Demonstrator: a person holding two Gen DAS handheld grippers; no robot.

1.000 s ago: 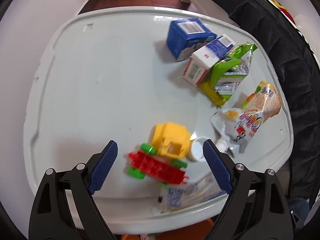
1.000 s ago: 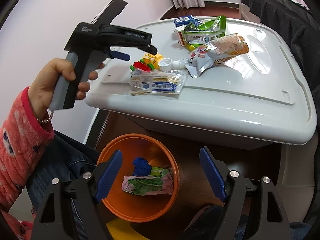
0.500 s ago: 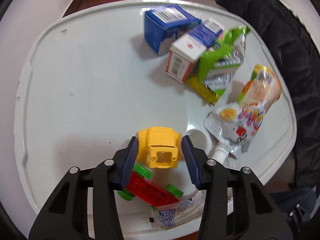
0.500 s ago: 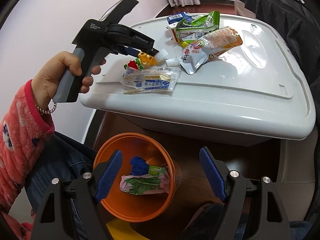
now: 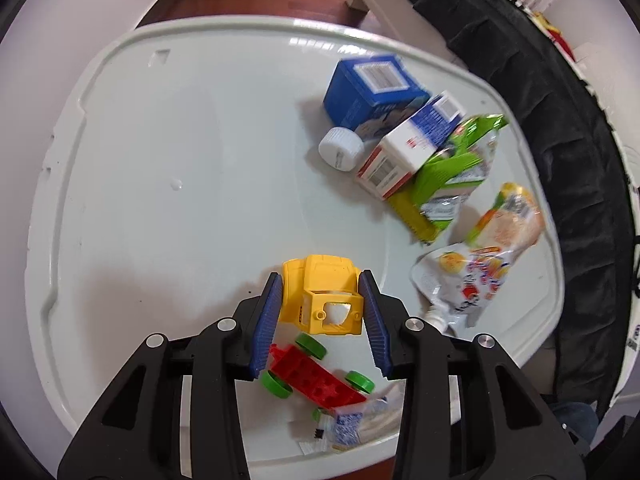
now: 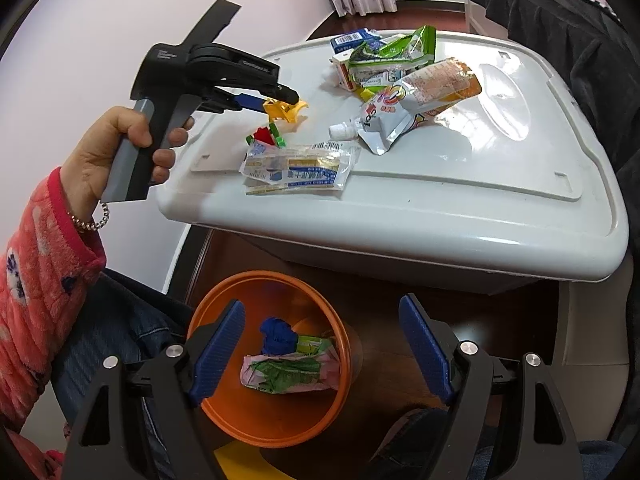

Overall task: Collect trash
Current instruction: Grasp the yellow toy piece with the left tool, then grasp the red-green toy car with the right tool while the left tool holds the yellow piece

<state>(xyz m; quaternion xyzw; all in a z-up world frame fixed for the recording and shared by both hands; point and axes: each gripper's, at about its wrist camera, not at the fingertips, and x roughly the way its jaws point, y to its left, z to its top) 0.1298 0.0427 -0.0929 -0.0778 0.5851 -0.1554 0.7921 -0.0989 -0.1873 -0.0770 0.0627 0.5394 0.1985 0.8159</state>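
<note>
My left gripper (image 5: 322, 284) is shut on a yellow toy cab (image 5: 322, 300) and holds it just above the white bin lid (image 5: 180, 160); the cab also shows in the right wrist view (image 6: 284, 110). A red toy base with green wheels (image 5: 316, 380) lies below it. A clear printed wrapper (image 6: 296, 168) lies at the lid's near edge. Two cartons (image 5: 372, 88), a green wrapper (image 5: 452, 176), a white cap (image 5: 340, 148) and a spouted pouch (image 5: 468, 284) lie at the right. My right gripper (image 6: 322, 344) is open above an orange bin (image 6: 240, 420) that holds a wrapper (image 6: 288, 368).
A dark sofa edge (image 5: 560, 120) runs along the lid's right side. The person's hand and pink sleeve (image 6: 52, 216) hold the left gripper at the left of the right wrist view. Dark wood floor (image 6: 440, 320) lies beneath the lid.
My left gripper closed on the yellow cab and lifted it off the red base. The white cap now lies beside the cartons. My right gripper stayed open over the orange bin.
</note>
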